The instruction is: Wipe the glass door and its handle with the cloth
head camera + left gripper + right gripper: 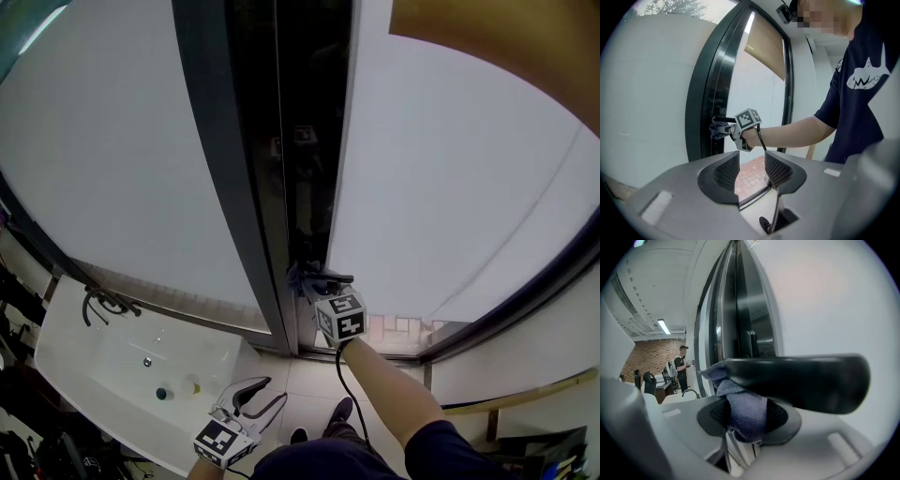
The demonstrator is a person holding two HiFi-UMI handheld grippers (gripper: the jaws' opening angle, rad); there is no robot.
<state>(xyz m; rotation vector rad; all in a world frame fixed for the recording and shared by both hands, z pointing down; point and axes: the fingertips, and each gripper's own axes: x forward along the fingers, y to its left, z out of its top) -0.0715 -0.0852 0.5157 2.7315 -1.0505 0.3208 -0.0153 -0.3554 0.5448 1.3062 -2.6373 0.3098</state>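
Note:
The glass door (450,187) stands in a dark frame (234,187), and its black handle (330,277) sticks out low on the edge. My right gripper (317,287) is at that handle, shut on a blue-grey cloth (298,278). In the right gripper view the cloth (740,404) is bunched between the pads and pressed against the underside of the black handle bar (801,380). Low at the left, away from the door, my left gripper (261,394) hangs open. Its jaws (752,171) hold nothing and point toward the right gripper (723,127) and the cloth (716,131).
A white basin (112,356) with a black tap (98,302) stands at the lower left, with a small yellow item (190,385) in it. A tan blind (506,37) hangs at the top right. A person (682,362) stands far off indoors.

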